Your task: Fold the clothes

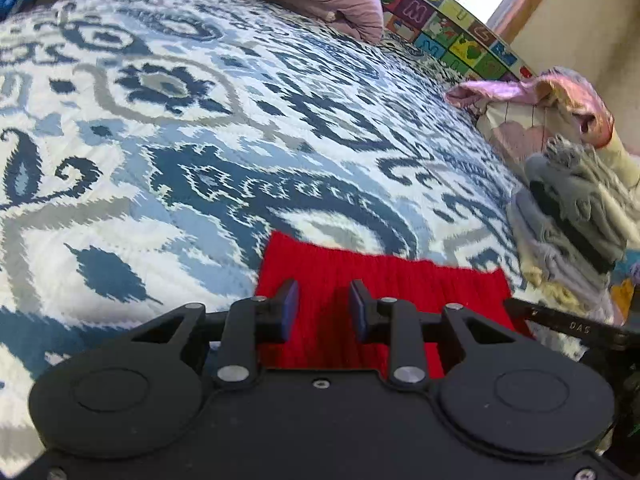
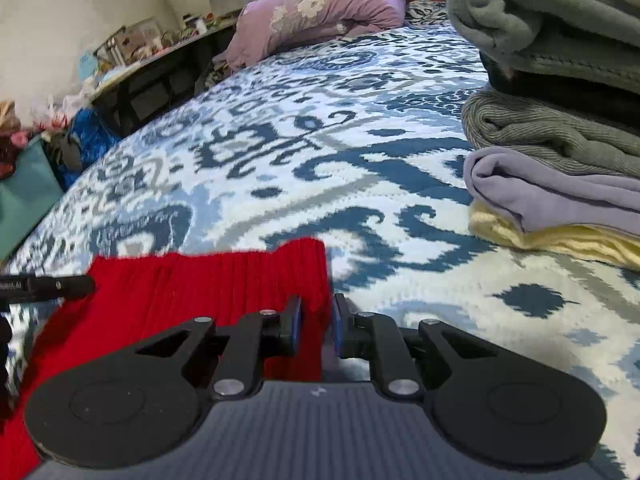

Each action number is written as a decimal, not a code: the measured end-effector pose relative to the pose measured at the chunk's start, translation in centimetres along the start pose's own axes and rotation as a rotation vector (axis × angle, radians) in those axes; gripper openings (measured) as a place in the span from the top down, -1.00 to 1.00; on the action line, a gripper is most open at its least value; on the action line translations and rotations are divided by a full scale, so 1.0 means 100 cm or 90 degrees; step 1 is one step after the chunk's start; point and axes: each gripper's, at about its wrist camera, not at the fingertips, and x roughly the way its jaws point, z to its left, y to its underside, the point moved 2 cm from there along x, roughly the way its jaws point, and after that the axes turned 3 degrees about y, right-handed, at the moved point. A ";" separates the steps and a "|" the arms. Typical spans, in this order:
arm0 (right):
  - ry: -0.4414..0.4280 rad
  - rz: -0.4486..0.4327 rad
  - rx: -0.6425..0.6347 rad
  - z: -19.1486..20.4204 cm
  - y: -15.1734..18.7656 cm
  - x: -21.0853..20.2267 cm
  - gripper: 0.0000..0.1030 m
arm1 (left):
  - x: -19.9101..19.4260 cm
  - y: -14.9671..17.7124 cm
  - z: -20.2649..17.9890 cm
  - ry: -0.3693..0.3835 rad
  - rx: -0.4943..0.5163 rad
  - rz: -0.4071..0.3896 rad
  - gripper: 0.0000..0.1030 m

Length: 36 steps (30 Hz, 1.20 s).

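A red knit garment lies on the blue and white patterned bedspread. My left gripper is over its near left part with the jaws apart, the red cloth showing between the pads. In the right wrist view the same red garment spreads to the left. My right gripper sits at its right edge, jaws narrowly apart with the red edge between the pads. The other gripper's finger shows at the left edge.
A stack of folded clothes in green, lilac and yellow stands on the bed at the right, also in the left wrist view. A purple floral pillow lies at the head. A cluttered table stands left of the bed.
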 end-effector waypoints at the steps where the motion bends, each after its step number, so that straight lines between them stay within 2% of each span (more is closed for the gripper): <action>1: -0.002 -0.003 0.005 -0.001 -0.002 0.002 0.66 | 0.000 -0.003 0.003 -0.001 -0.008 -0.004 0.44; 7: 0.007 -0.011 0.019 -0.009 -0.004 0.008 0.72 | 0.008 -0.006 0.008 -0.006 -0.013 -0.003 0.44; 12: -0.002 -0.021 0.038 -0.017 0.000 0.010 0.75 | 0.007 -0.006 0.020 0.023 -0.051 -0.005 0.45; 14: -0.001 -0.037 0.029 -0.011 -0.003 0.002 0.68 | -0.001 -0.010 0.019 0.046 -0.064 -0.009 0.44; 18: -0.008 -0.070 -0.003 0.004 -0.011 -0.011 0.68 | -0.018 -0.018 0.012 0.043 -0.036 -0.037 0.42; 21: -0.019 -0.091 -0.036 0.017 -0.017 -0.019 0.68 | -0.014 -0.015 0.013 0.052 -0.031 -0.024 0.42; 24: -0.006 -0.049 -0.048 0.020 -0.017 0.002 0.68 | 0.002 -0.007 0.020 0.030 -0.041 0.002 0.42; 25: 0.000 -0.029 -0.045 0.018 -0.015 0.011 0.70 | 0.006 -0.005 0.022 0.033 -0.042 0.003 0.36; 26: -0.003 -0.025 -0.034 0.014 -0.012 0.016 0.84 | 0.007 -0.004 0.022 0.033 -0.036 0.003 0.35; 28: -0.008 -0.018 -0.016 0.006 -0.008 0.024 0.85 | 0.007 -0.004 0.020 0.031 -0.026 0.003 0.35; 31: -0.002 -0.019 -0.029 0.011 -0.010 0.006 0.85 | 0.002 -0.004 0.020 0.031 -0.025 -0.002 0.35; 36: 0.009 -0.020 -0.053 0.020 -0.015 -0.026 0.77 | -0.023 -0.003 -0.003 0.011 0.021 -0.023 0.30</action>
